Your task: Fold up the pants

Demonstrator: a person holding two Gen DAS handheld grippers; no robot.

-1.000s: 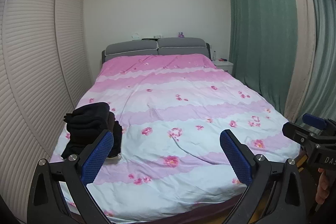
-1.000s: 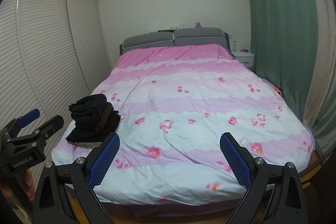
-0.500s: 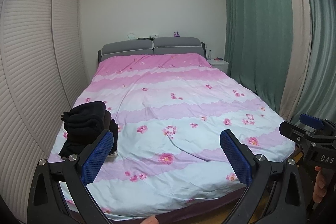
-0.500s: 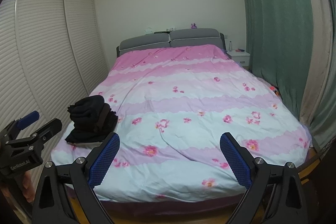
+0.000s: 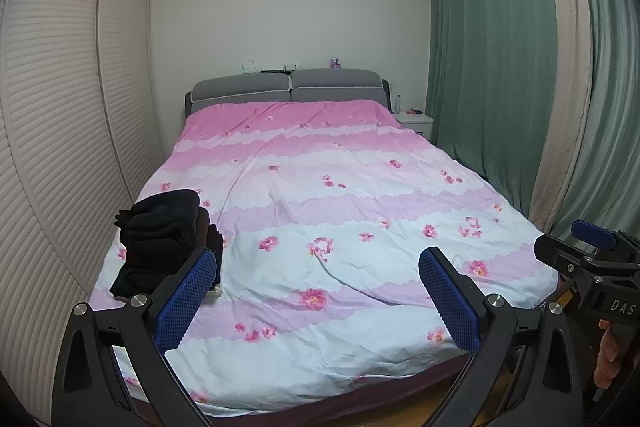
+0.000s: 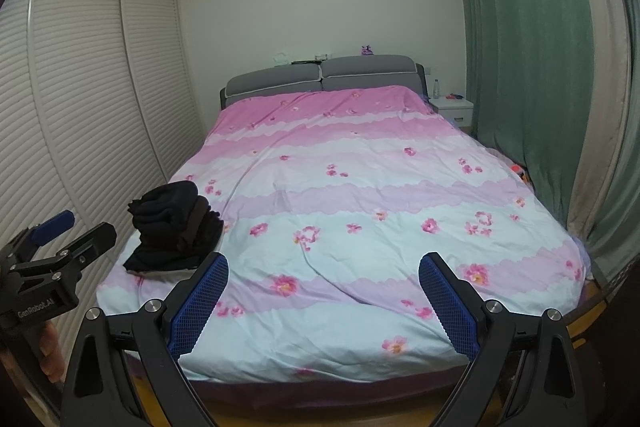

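Note:
A pile of dark folded pants [image 5: 164, 235] lies on the left side of the bed [image 5: 340, 219], near its foot; it also shows in the right wrist view [image 6: 176, 223]. My left gripper [image 5: 318, 297] is open and empty, held off the foot of the bed. My right gripper [image 6: 324, 301] is open and empty too, at the foot of the bed. The right gripper shows at the right edge of the left wrist view [image 5: 592, 267], and the left gripper at the left edge of the right wrist view [image 6: 52, 259].
The bed has a pink and white floral cover [image 6: 360, 187] and a grey headboard [image 5: 288, 87]. A slatted wardrobe [image 5: 60, 127] runs along the left. Green curtains [image 5: 492, 59] hang on the right, with a white nightstand [image 6: 452, 107] beside them.
Both grippers have drawn back a little from the bed and the views have tilted up slightly. The pile of pants has not moved. Both grippers stay open.

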